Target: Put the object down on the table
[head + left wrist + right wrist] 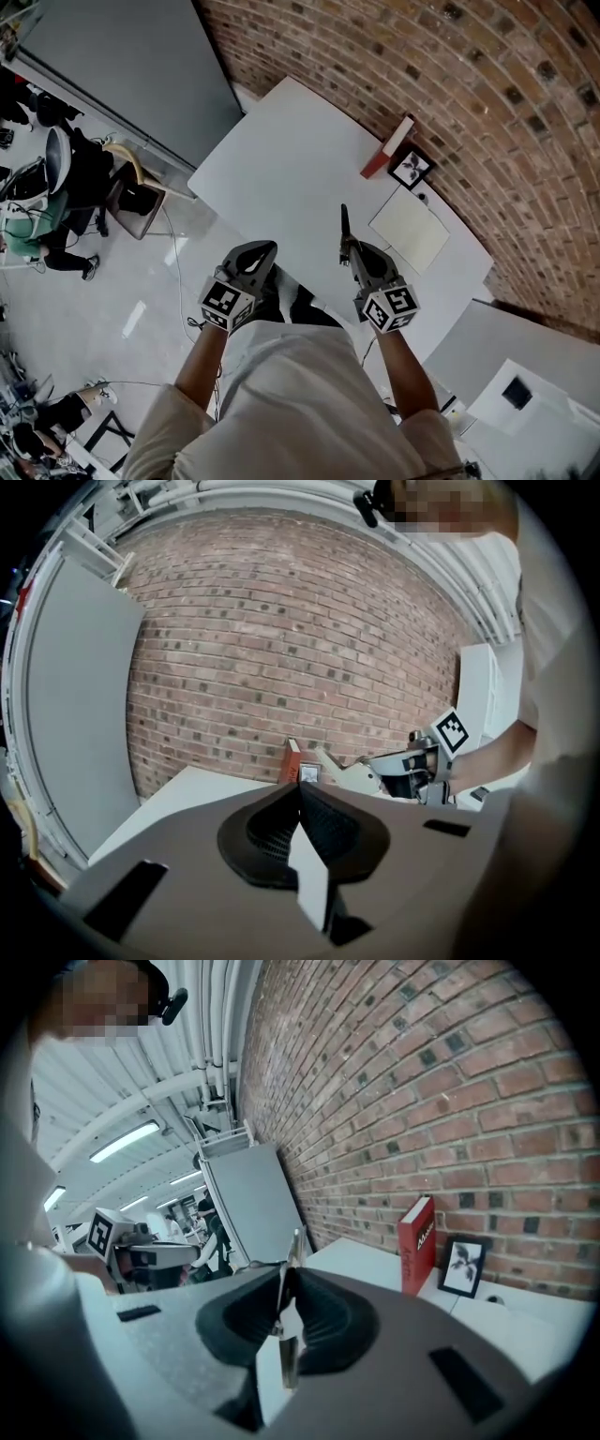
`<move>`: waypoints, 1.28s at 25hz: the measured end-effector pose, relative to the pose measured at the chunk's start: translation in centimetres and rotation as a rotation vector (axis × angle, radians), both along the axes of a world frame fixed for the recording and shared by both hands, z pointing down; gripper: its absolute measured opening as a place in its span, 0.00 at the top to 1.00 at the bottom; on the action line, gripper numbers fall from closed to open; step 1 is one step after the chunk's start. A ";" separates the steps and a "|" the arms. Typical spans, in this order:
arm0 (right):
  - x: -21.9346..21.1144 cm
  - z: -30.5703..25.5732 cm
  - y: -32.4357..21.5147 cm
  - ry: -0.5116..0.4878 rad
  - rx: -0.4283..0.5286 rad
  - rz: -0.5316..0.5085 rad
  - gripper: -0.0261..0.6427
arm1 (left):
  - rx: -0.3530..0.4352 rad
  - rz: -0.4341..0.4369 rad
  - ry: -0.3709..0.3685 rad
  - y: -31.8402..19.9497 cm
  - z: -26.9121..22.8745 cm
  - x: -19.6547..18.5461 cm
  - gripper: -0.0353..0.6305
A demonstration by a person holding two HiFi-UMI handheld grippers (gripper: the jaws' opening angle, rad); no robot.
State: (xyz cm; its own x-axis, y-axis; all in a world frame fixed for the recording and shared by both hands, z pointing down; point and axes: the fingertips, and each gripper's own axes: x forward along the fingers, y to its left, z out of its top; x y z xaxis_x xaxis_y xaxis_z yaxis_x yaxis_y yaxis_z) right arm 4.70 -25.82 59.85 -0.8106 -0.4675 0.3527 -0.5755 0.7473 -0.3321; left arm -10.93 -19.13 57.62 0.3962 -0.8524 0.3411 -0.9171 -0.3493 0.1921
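Two grippers in play here, one in each of the person's hands, both held out over the near edge of a white table.

The right gripper is the busy one. Its jaws are nearly together and clamped on a thin metal strip, so the gap is only as wide as the strip. In the right gripper view the strip sits edge-on between the dark pads, poking out past the jaw tips and also running back toward the camera. From the head view it sticks out forward from the gripper over the tabletop. It's in the gripper's hold, not lying on the table.

The left gripper has nothing in it. In its own view the jaws are pressed together with nothing between them. It hangs off to the left of the right one, well apart from the strip.

Other stuff on the table, all at the far side along the brick wall:
- a red book standing upright against the wall
- a small black picture frame just beside it, with a plant print
- a white notepad lying flat, nearer the right gripper

A grey partition panel stands past the table's left end.
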 end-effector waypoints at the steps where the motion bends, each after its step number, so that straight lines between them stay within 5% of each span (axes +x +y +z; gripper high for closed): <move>1: 0.0 0.5 -0.3 0.006 -0.009 0.014 0.91 | -0.006 0.017 -0.001 -0.6 0.3 0.0 0.96; 14: -2.2 8.1 -4.2 0.177 -0.064 0.163 0.91 | -0.103 0.267 0.000 -7.4 7.1 -1.5 0.96; 32: -4.0 21.8 -7.9 0.534 -0.114 0.121 0.91 | -0.221 0.413 0.054 -12.4 15.1 -0.3 0.96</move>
